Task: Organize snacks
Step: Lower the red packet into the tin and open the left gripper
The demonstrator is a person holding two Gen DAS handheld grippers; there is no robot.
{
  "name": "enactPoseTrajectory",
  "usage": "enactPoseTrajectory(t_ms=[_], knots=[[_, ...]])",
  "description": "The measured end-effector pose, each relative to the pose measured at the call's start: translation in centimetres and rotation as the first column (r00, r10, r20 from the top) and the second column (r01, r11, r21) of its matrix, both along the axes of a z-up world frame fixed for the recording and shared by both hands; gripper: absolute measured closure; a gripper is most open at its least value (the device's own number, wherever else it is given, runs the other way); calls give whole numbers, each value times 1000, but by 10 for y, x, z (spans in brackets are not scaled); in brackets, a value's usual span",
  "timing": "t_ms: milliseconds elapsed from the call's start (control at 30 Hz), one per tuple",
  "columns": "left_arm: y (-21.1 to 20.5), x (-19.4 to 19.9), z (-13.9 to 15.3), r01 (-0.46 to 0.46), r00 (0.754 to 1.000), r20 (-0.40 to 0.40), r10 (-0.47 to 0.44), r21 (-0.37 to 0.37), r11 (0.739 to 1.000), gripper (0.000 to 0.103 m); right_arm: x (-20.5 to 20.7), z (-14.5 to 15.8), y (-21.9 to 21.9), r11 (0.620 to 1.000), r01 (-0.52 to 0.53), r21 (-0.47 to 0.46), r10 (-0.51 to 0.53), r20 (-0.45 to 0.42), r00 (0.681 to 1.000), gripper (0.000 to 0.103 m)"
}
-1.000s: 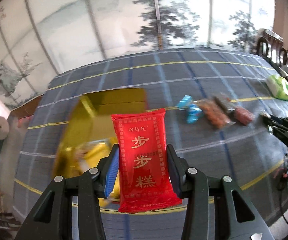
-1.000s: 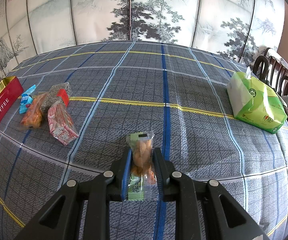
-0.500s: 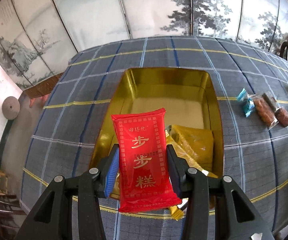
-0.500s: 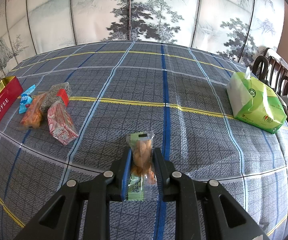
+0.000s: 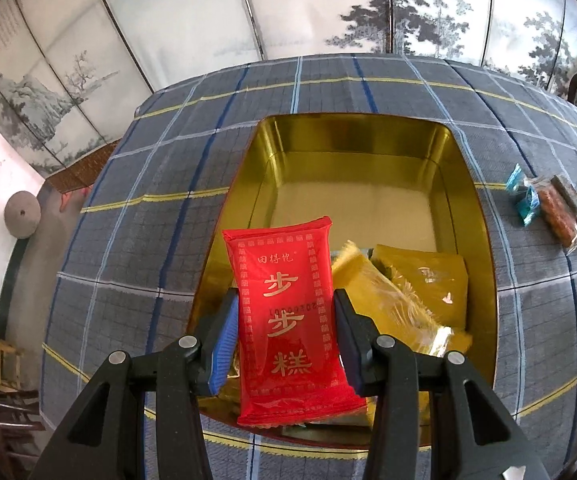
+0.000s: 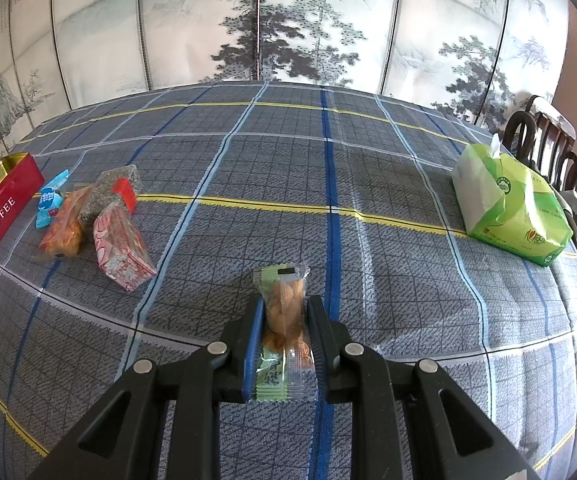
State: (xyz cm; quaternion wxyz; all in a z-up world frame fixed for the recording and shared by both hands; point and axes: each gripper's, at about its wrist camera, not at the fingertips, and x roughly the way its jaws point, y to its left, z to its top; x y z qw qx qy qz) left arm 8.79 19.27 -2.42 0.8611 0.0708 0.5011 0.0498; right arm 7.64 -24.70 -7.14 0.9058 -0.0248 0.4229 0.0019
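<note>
Red packet (image 5: 286, 308) upright, clamped between left gripper (image 5: 286, 316) pads, above the gold tin (image 5: 468, 216).

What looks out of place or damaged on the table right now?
Nothing looks damaged or spilled. The yellow packets sit piled at the tin's near end. Four loose snacks lie clustered on the cloth beside the tin, not yet sorted. Both grippers hold intact packets: left gripper the red packet, right gripper the green-wrapped snack.
</note>
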Motion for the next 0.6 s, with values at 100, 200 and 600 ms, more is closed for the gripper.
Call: enactPoseTrajectory(t_ms=[100, 200, 600], knots=[[0, 0, -2, -1, 1000, 1, 1, 0, 1000, 61, 0, 0, 0, 1000, 0, 0, 0, 0, 1000, 80], [0, 0, -3, -5, 1000, 1, 5, -5, 1000, 61, 0, 0, 0, 1000, 0, -2, 0, 0, 1000, 80], [-5, -3, -1, 7, 1000, 2, -8, 27, 1000, 57, 0, 0, 0, 1000, 0, -1, 0, 0, 1000, 80]])
